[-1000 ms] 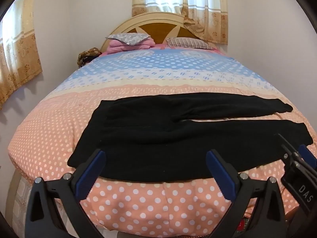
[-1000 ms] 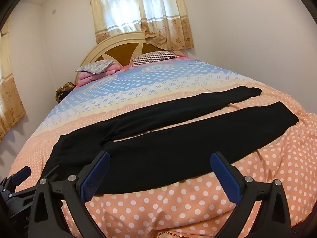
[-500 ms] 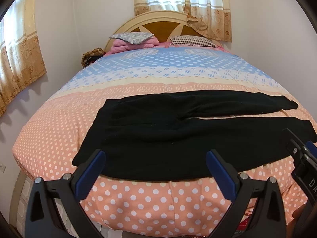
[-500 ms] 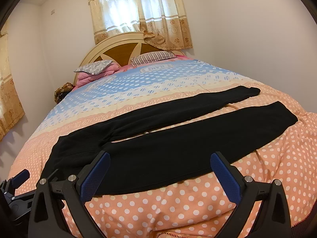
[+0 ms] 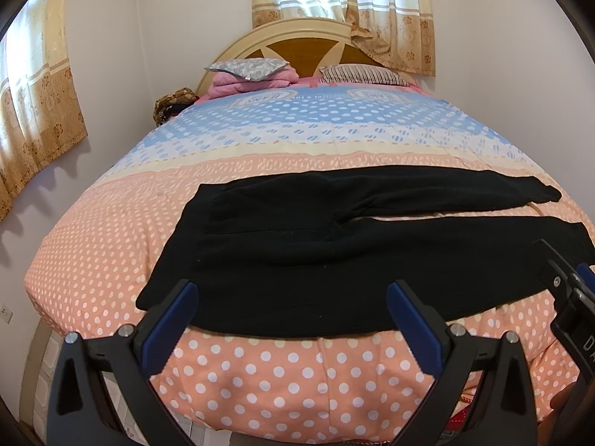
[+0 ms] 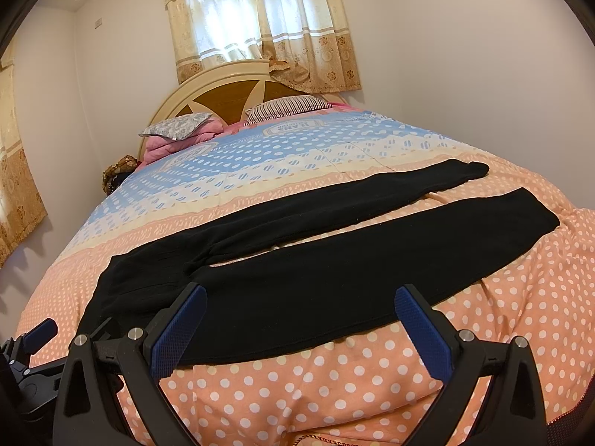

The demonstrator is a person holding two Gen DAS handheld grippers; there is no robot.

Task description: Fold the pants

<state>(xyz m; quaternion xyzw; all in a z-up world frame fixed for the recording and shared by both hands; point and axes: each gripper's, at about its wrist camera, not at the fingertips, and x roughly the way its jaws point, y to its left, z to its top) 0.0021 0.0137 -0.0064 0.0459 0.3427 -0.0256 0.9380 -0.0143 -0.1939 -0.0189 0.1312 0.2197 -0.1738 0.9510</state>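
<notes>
Pants lie flat mid-frame on the bed; I hold left gripper and right gripper spread wide, empty.

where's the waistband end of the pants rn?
Left wrist view: the waistband end of the black pants lies on the peach polka-dot bedspread near the bed's front edge, just beyond the left gripper.

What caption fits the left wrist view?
Open left gripper faces black pants spread flat on a polka-dot bedspread.
</notes>
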